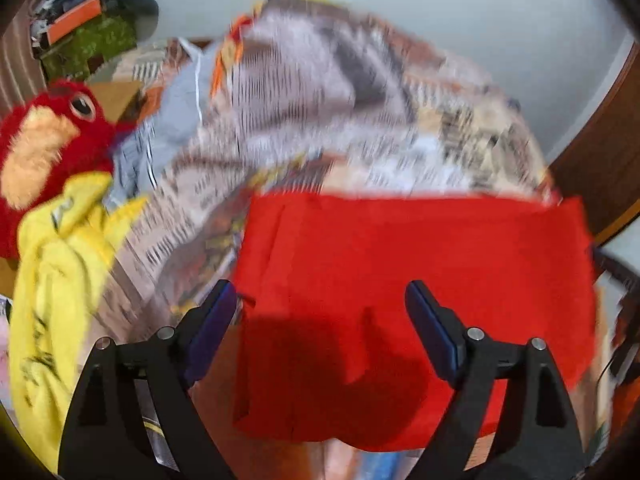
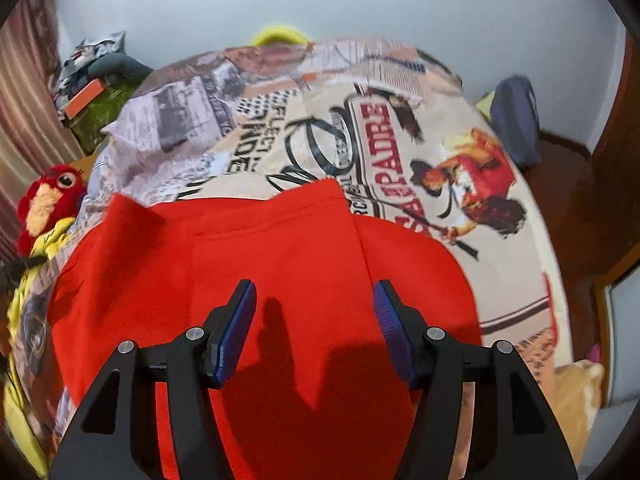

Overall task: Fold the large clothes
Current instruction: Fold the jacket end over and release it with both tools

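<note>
A red garment (image 1: pixel 420 280) lies flat on a bed with a printed cover (image 1: pixel 320 120). In the left wrist view my left gripper (image 1: pixel 320 300) hangs just above the garment's near left part, jaws wide apart, with nothing between the blue pads (image 1: pixel 434 332). In the right wrist view the same red garment (image 2: pixel 260 248) shows a stitched hem and a fold line running down its right side. My right gripper (image 2: pixel 314 300) stands open over it, and its shadow falls on the cloth between the fingers. No cloth is pinched by either gripper.
A red plush bird (image 1: pixel 44 140) and a yellow garment (image 1: pixel 60 280) lie at the bed's left side. Boxes and clutter (image 1: pixel 88 28) sit at the far left. A blue-grey bag (image 2: pixel 516 120) rests by the bed's far right corner, above a brown floor (image 2: pixel 568 184).
</note>
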`<state>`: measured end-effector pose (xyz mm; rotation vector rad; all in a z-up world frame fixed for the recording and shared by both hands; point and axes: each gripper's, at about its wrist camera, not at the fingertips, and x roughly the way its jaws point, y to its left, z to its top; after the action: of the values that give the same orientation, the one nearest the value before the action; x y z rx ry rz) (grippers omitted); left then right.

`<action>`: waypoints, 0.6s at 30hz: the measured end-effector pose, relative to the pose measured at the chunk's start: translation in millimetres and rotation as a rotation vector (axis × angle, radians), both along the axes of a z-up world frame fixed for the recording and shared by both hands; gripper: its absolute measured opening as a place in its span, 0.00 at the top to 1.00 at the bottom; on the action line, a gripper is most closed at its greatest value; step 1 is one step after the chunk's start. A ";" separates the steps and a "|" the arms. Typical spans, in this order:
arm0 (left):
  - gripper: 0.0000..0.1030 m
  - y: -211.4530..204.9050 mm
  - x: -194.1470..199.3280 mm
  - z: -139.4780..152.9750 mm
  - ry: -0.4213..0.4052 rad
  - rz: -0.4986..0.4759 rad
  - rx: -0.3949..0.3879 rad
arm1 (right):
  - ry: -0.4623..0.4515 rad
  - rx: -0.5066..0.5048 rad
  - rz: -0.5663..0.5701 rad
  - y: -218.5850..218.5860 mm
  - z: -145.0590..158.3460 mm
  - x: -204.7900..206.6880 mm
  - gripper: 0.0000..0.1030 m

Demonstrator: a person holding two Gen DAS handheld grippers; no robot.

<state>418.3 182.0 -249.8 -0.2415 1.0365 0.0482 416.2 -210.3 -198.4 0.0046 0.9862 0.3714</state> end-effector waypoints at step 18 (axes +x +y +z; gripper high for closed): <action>0.00 -15.9 13.4 -72.4 0.108 0.025 0.121 | -0.103 0.028 -0.044 5.4 13.7 1.5 0.91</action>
<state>431.7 166.1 -322.2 -0.1434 1.1341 0.1474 417.8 -204.9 -184.7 0.0319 0.8779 0.3419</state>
